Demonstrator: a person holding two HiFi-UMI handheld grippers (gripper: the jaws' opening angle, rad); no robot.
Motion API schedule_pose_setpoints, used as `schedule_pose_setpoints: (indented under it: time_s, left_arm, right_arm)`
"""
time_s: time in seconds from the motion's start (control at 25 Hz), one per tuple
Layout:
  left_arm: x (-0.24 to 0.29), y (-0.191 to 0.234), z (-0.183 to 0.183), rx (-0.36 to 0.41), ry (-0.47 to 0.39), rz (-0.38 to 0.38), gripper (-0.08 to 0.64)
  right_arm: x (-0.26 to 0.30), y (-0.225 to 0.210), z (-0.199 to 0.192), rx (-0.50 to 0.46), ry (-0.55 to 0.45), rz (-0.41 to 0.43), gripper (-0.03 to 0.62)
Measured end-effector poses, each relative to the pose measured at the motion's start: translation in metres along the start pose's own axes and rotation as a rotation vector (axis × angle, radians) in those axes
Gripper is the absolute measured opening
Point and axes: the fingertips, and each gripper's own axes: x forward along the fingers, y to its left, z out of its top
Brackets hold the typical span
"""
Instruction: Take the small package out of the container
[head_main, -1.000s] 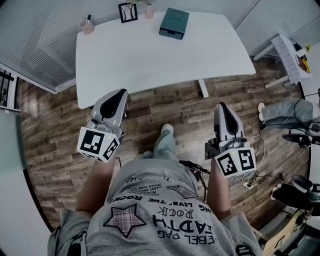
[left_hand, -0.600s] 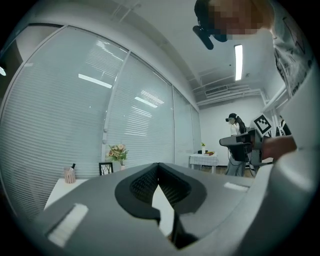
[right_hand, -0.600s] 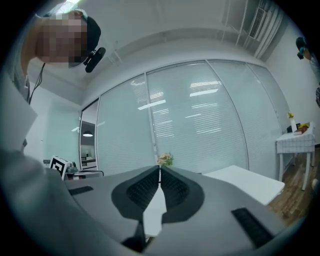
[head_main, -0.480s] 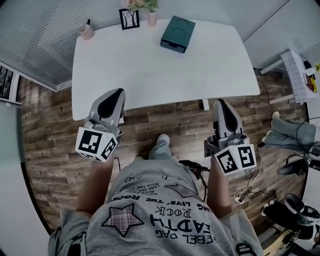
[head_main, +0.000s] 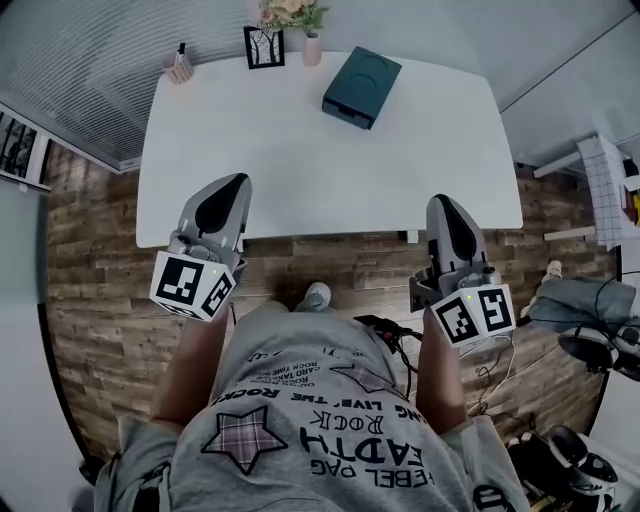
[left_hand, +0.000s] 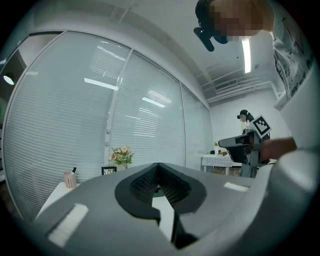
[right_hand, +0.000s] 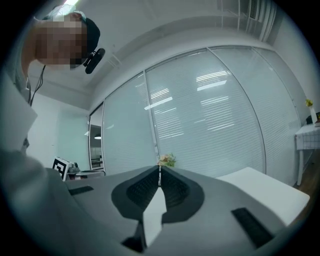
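A dark teal box-shaped container (head_main: 361, 88) stands at the far side of the white table (head_main: 300, 160), right of centre. No small package shows in any view. My left gripper (head_main: 238, 180) is shut and empty, held level with its tip over the table's near edge on the left. On the right, my right gripper (head_main: 441, 200) is also shut and empty, its tip just over the near edge. In the left gripper view the jaws (left_hand: 158, 165) meet with nothing between them. The right gripper view shows the same closed jaws (right_hand: 159, 169). The container is far ahead of both.
Along the table's far edge stand a small picture frame (head_main: 264, 47), a vase of flowers (head_main: 312, 40) and a pen cup (head_main: 180, 66). A white rack (head_main: 605, 180), cables and gear (head_main: 590, 340) lie on the wooden floor at the right. Blinds line the wall behind.
The person has stepped toward the table. Both grippers, still shut, have moved forward from over the floor to over the table's near edge.
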Motion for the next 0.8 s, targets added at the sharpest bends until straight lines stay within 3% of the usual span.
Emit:
schedule_pose_setpoints:
  time_s: [0.44, 0.8]
  left_arm:
    - [0.035, 0.003, -0.006, -0.009, 0.036, -0.006, 0.009]
    - [0.089, 0.024, -0.008, -0.021, 0.035, -0.079, 0.011]
  right_arm:
    - [0.03, -0.016, 0.0, 0.024, 0.008, 0.038, 0.017]
    - [0.058, -0.037, 0.002, 0.023, 0.025, -0.028, 0.017]
